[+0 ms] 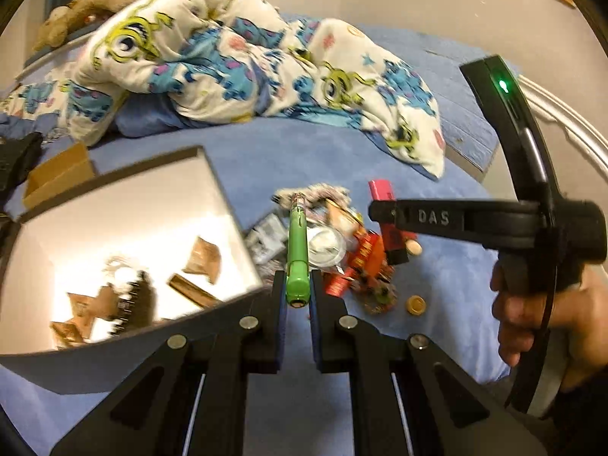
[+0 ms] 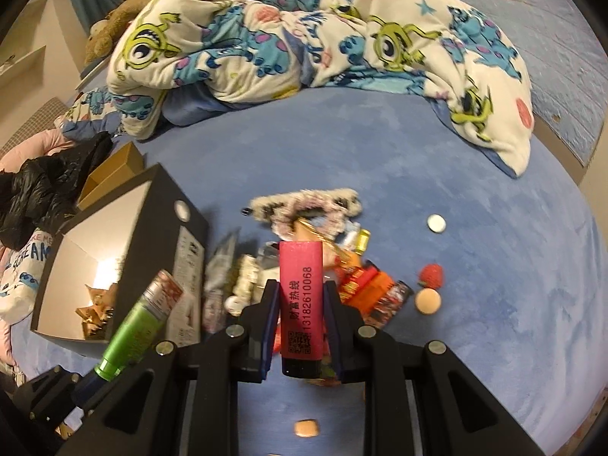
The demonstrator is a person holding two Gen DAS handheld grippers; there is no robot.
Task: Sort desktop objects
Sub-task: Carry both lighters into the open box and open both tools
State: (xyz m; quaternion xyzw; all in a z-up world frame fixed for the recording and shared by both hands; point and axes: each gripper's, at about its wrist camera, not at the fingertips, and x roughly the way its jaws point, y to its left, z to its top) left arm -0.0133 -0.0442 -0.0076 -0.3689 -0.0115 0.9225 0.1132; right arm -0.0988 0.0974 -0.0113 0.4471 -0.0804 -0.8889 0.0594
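1. On the blue bedspread (image 2: 380, 159), in front of the rumpled cartoon quilt (image 2: 304, 30), both tongs are carrying something.
2. The left gripper (image 1: 296, 288) is closed onto the base of a green tube (image 1: 295, 254), which juts forward past the fingers, just beside the open black box (image 1: 212, 174) on its left.
3. The right gripper (image 2: 298, 326) is clamped on a pink lighter (image 2: 300, 300) with printed digits and a QR code, held above the pile of clutter (image 2: 357, 281).
4. I'd say the step in hand is dropping each item into the box. The tube is gripped only at its end, so it could swing; keep it level, bring it well over the rim, and part the fingers only once it is above the box's white floor, where several brown packets (image 1: 201, 258) already lie.
5. The lighter sits deep between the pads and looks secure; I'd move it second so the two tools don't collide over the opening.
6. The bedding is soft and would give under pressure, so the box may tip if nudged.
7. Loose pieces remain: a fuzzy hair tie (image 2: 304, 205), a strawberry (image 2: 431, 275), a white disc (image 2: 436, 223).
8. A plush toy (image 2: 110, 30) lies at the far end, and a small cardboard carton (image 2: 114, 178) behind the box.
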